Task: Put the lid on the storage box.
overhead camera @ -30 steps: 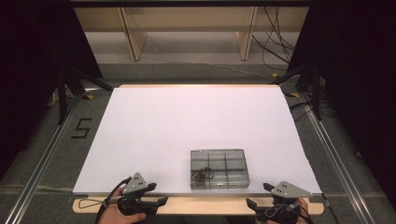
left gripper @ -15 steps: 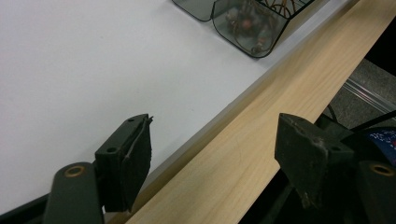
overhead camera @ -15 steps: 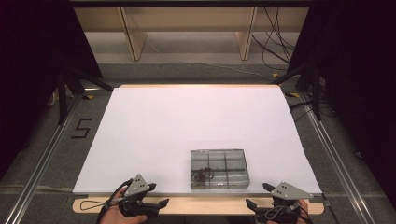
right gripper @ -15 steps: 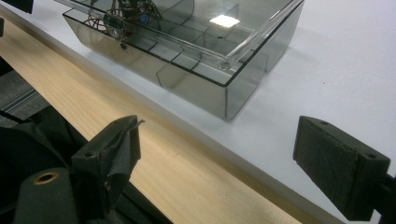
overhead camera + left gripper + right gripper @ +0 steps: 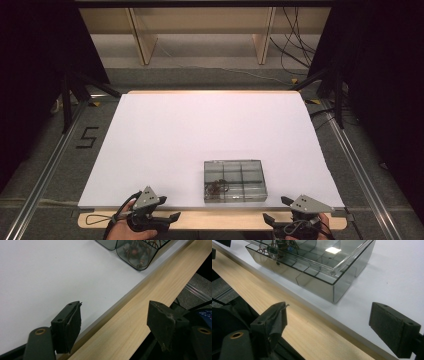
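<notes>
Between your two grippers, just beyond the fingertips, the smoky clear-plastic compartment box (image 5: 234, 180) sits on the white table sheet (image 5: 200, 135) near its front edge; small wired parts lie in one near compartment. Your left gripper (image 5: 172, 218) has just been opening: jaws wide, nothing between them, over the bare wooden table edge (image 5: 140, 315). Your right gripper (image 5: 267, 220) also gapes wide and empty, box corner ahead of its fingers (image 5: 394, 327).

Glossy smoked-plastic box (image 5: 235, 180), matt white sheet (image 5: 200, 130)
</notes>
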